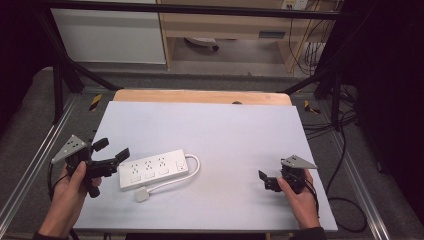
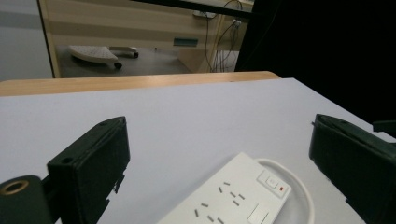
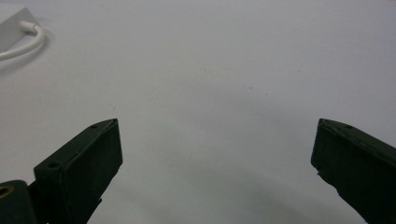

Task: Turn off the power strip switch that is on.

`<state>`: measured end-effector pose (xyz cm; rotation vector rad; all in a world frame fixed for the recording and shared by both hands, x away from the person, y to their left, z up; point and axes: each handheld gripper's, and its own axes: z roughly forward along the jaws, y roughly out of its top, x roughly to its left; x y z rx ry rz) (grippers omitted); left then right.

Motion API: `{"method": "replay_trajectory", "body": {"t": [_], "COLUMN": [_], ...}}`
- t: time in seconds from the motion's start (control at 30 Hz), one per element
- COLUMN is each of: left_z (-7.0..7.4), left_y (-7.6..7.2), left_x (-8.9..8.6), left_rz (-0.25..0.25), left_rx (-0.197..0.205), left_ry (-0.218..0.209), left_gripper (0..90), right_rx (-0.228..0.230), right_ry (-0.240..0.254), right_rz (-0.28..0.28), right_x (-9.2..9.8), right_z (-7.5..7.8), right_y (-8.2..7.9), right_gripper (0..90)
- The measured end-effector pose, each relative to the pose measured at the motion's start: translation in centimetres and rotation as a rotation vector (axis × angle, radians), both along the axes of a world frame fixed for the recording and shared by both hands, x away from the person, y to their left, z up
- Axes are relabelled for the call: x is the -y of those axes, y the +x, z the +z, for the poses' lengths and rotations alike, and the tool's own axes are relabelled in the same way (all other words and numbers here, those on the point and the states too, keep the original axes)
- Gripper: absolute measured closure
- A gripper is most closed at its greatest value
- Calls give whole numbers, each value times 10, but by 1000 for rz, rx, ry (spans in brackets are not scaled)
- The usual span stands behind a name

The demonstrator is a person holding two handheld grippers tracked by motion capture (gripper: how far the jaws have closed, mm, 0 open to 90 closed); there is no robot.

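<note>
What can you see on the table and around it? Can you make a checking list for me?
Surface: pale grey table top, bare, with a wooden edge at the far side.
Job's things: white power strip lying flat at the left; its white cord loops round to a white plug in front of it.
Clutter: nothing seen.
Grippers: left hand-held gripper open, jaws close to the strip's left end, not touching it; right hand-held gripper open over bare table at the right.
Cables: black cables on the floor to the right.
Surroundings: black frame bars, grey floor, wooden furniture behind.
</note>
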<state>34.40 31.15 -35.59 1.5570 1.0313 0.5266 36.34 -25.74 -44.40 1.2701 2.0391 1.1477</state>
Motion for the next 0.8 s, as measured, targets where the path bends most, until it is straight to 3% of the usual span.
{"method": "replay_trajectory", "body": {"t": [0.47,0.8], "left_z": [-37,-53], "left_y": [-13,-18], "left_x": [-23,-23], "left_rz": [44,24], "left_rx": [-50,-82], "left_ry": [21,67], "left_gripper": [54,58], "right_rx": [-3,-6], "right_ry": [2,1], "right_rz": [-3,-4], "right_x": [1,1], "right_z": [-1,-1], "right_y": [0,0], "right_gripper": [24,24]}}
